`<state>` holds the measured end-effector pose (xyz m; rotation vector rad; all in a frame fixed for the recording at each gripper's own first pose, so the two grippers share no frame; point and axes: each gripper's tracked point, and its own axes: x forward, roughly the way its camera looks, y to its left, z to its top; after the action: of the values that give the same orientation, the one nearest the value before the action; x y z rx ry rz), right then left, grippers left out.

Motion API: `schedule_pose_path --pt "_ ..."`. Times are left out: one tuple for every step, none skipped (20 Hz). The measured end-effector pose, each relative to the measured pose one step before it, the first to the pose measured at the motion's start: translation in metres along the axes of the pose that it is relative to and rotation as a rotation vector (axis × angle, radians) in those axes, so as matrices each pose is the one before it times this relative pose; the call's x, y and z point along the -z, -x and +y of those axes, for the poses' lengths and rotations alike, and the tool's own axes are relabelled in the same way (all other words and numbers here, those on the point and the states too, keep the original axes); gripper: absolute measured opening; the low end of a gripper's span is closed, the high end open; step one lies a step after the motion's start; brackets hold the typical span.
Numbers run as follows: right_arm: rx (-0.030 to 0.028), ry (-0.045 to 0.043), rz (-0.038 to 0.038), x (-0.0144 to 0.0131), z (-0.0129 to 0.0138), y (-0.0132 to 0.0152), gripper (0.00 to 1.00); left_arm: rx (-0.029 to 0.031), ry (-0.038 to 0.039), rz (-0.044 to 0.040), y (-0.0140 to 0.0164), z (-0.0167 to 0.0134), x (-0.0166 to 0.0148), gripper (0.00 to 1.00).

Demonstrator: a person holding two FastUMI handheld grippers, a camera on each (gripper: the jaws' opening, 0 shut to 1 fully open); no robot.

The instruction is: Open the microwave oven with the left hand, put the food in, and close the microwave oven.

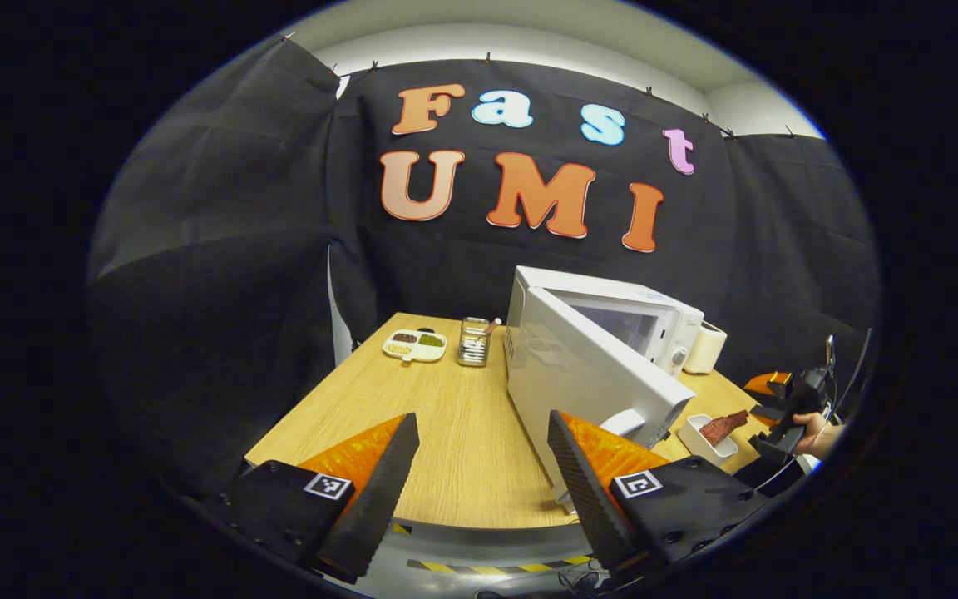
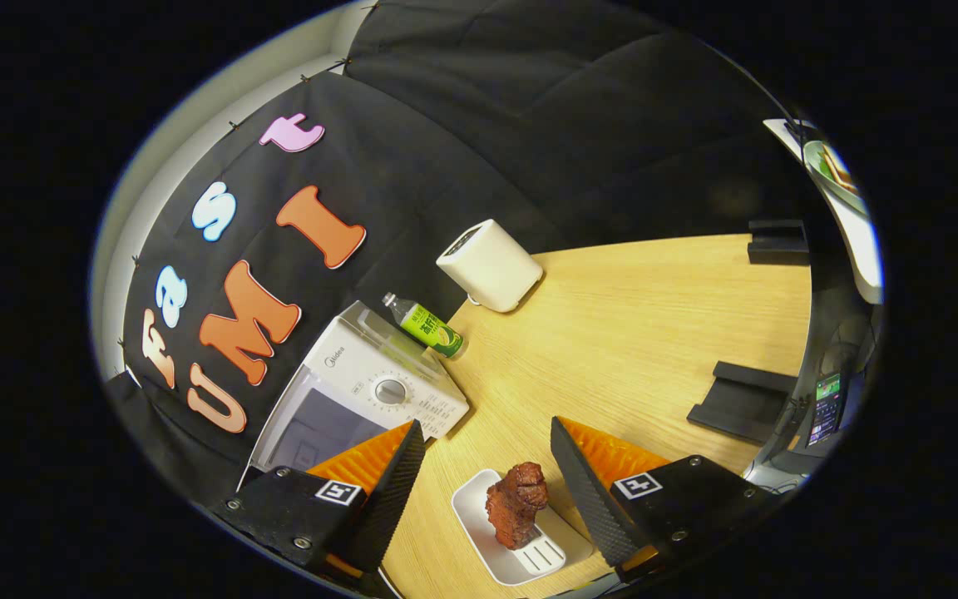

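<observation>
Two hand-held grippers at work, both spread wide and pinching nothing. Left hand-held gripper [image 1: 483, 466] hanging over the near edge of the surface [image 1: 446, 433], its right finger close to the swung-out microwave door [image 1: 587, 378] but apart from it. Right hand-held gripper [image 2: 487, 470] poised over the food [image 2: 517, 503], fingers flanking the white dish [image 2: 512, 541] without touching; seen also far right in the left gripper view, held in a hand [image 1: 816, 433].

Door already standing open, so step in hand judged to be picking up the food. To do it well: lower squarely, close on the thick middle of the piece rather than the dish rim, lift straight up, then carry left around the door edge into the cavity, keeping clear of the control panel [image 2: 396, 391]. Left side best kept back from the door until the food is in, ready for the closing push.

Food: a dark reddish-brown chunk, lumpy and uneven, like braised meat, standing up off a small white rectangular dish with ridges at its near end. Likely soft and perhaps slick, so a firm, centred pinch advised. Sits on the surface near the front edge, just right of the microwave [image 1: 612, 320].

Farther out: a green bottle [image 2: 429, 326] and a white toaster-like box [image 2: 489, 264] beyond the microwave; a divided plate [image 1: 415, 344] and a mesh holder [image 1: 474, 342] on the far left.
</observation>
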<state>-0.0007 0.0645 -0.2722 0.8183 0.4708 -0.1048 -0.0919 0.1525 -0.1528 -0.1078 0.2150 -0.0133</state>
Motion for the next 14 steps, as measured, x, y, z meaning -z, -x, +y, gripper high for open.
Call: schedule_pose_path --pt "0.00218 -0.01381 0.01121 0.00539 -0.00192 -0.00205 0.95 -0.00333 -0.00659 -0.01570 -0.00277 0.00098 -0.00760 0.99" --pt "0.00448 -0.01847 0.01105 0.00417 -0.00265 -0.00137 0.94 -0.01050 -0.01010 -0.00853 -0.00231 0.00256 -0.00489 0.96" --pt "0.00061 -0.02332 0.01469 0.00305 -0.00185 -0.00158 0.94 -0.00560 -0.01142 -0.00386 -0.00282 0.00197 -0.00048 0.98" --pt "-0.00357 -0.02488 0.01904 0.00625 -0.00152 0.00134 0.94 0.00108 -0.00910 0.00154 -0.00239 -0.00062 -0.00088 0.96" --pt "-0.00795 -0.01937 0.01397 0.00306 0.00045 0.00027 0.93 0.00148 -0.00640 0.00228 -0.00126 -0.00203 0.00064 0.99" --pt "0.00439 -0.00996 0.01210 0.00373 -0.00294 -0.00258 0.91 -0.00006 -0.00202 0.00119 0.00017 -0.00091 -0.00012 0.96" --pt "0.00162 -0.00246 0.00690 0.00246 -0.00126 -0.00246 0.87 0.00099 0.00185 0.00084 -0.00049 -0.00074 -0.00165 0.99" --pt "0.00732 -0.00213 0.01198 0.00210 -0.00109 -0.00105 0.82 -0.00028 0.00383 0.00009 0.00054 -0.00034 -0.00081 0.99" --pt "-0.00332 -0.00464 0.01902 0.00268 0.00140 -0.00174 0.74 -0.00081 0.00382 0.00154 -0.00010 -0.00055 0.00059 0.99" --pt "0.00282 -0.00232 0.01934 0.00262 0.00068 0.00157 0.69 -0.00140 0.00686 0.00318 0.00052 -0.00036 0.00090 0.99" --pt "0.01340 0.00625 0.01011 0.00025 -0.00157 -0.00124 0.59 -0.00376 0.00830 0.00362 0.00108 0.00007 0.00084 0.99" --pt "0.00884 0.00778 0.00781 -0.00024 -0.00249 -0.00089 0.55 -0.00714 0.00837 0.00246 0.00071 0.00172 0.00022 0.99" --pt "0.00323 0.00320 0.00634 -0.00044 -0.00068 -0.00009 0.47 -0.00660 0.00789 0.00151 0.00064 0.00112 0.00205 0.99" --pt "0.00329 -0.00088 0.01047 -0.00044 -0.00073 0.00120 0.45 -0.00776 0.00626 0.00382 0.00094 0.00111 0.00122 0.99"
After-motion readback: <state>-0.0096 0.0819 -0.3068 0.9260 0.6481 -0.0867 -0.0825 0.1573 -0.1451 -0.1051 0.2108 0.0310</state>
